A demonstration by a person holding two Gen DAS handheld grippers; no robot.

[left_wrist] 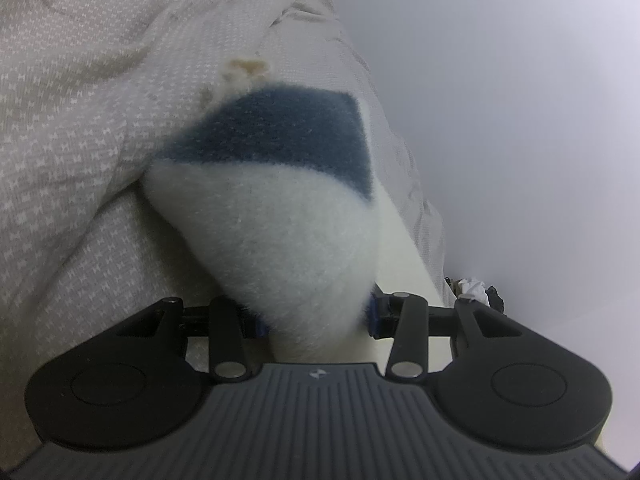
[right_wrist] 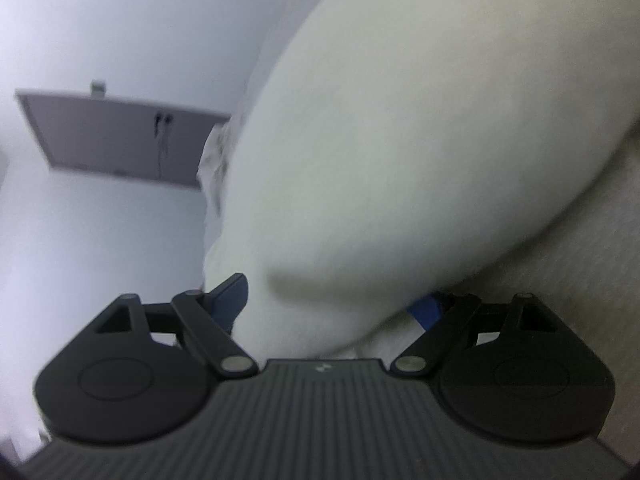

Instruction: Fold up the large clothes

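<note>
A fluffy white fleece garment (left_wrist: 272, 208) with a dark blue patch (left_wrist: 272, 132) fills the middle of the left wrist view, bunched into a thick roll. My left gripper (left_wrist: 316, 320) is shut on its near end, with the blue pads (left_wrist: 374, 314) pressed into the pile from both sides. In the right wrist view the same white garment (right_wrist: 400, 140) is blurred and runs from the upper right down between the fingers. My right gripper (right_wrist: 328, 306) stands wide open around that fold, and its blue pads (right_wrist: 230, 300) do not squeeze it.
A beige patterned bedspread (left_wrist: 80, 120) lies rumpled to the left, under the garment, and shows again as grey cloth (right_wrist: 580, 260). A pale wall (left_wrist: 520, 120) is close on the right. Small crumpled items (left_wrist: 476, 284) sit by the bed's edge. A brownish panel (right_wrist: 120, 136) hangs on the far wall.
</note>
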